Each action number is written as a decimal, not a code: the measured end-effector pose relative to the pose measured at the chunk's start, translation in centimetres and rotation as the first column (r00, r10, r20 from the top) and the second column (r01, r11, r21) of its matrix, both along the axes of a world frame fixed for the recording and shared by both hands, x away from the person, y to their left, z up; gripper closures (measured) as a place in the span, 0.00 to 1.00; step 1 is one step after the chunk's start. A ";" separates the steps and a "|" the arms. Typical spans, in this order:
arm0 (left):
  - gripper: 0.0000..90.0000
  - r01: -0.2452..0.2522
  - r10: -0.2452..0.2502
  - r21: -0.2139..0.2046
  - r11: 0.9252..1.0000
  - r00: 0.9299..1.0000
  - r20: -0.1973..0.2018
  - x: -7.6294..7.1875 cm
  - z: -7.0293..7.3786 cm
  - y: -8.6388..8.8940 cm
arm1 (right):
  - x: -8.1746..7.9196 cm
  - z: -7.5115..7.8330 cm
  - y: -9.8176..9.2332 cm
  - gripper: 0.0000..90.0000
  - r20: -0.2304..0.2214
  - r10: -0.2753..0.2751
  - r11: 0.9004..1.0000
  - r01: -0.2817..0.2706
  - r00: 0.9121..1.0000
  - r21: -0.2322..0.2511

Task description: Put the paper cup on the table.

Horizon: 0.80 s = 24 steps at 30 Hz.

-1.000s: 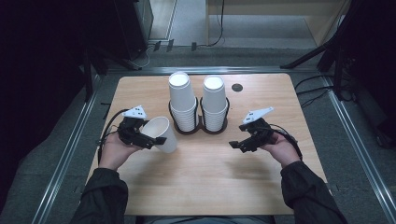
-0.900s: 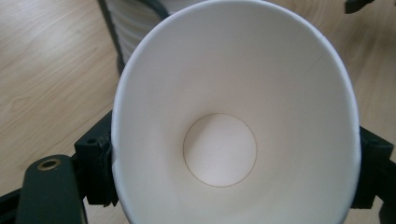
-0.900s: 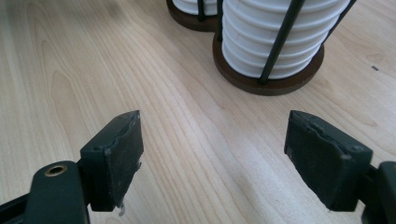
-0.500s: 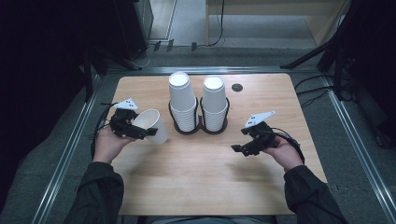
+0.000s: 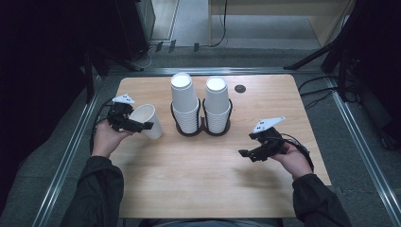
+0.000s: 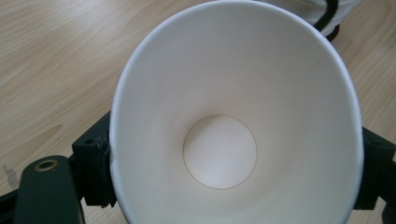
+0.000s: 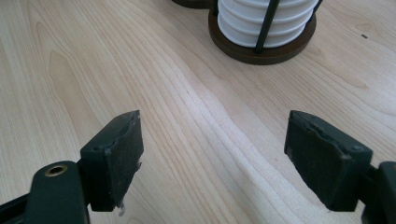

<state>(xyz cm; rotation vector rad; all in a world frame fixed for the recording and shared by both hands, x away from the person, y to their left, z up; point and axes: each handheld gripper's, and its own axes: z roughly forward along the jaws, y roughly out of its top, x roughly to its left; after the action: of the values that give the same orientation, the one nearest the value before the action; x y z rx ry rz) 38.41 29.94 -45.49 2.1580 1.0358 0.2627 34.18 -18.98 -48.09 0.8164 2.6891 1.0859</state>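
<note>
Gripping a single white paper cup (image 5: 147,120) in my left gripper (image 5: 137,125) over the table's (image 5: 198,189) left side, beside the two racked cup stacks (image 5: 201,106), I hold my right gripper (image 5: 249,154) wide, empty.

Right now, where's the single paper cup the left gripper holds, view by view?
High view: the paper cup sits left of the two cup stacks, tilted, clamped in the left gripper.
Left gripper view: the cup's open mouth faces the camera, a jaw at each side.
Right gripper view: not in it; open jaws over bare table.
Shared landmark: the dark cup holder.
</note>
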 end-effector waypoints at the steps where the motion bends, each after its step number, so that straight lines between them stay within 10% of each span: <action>1: 0.16 0.000 0.000 0.000 1.000 1.000 0.000 0.0 0.0 0.0 | 0.0 0.0 0.0 0.22 0.000 0.000 1.000 0.000 1.000 0.000; 6: 0.16 -0.051 0.051 0.071 0.996 0.999 0.005 0.6 -0.2 1.1 | -0.3 -0.1 -0.4 0.22 0.006 -0.007 1.000 0.007 1.000 -0.010; 24: 0.12 -0.170 0.172 0.099 0.980 0.985 -0.014 0.8 -1.4 3.4 | -0.6 -0.3 -0.5 0.22 0.006 -0.015 1.000 0.015 1.000 -0.025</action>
<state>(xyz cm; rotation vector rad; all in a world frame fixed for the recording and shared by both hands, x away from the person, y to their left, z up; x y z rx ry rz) 39.17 33.38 -46.94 2.1645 1.2475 0.3768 33.58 -19.52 -48.34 0.8270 2.6820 1.0474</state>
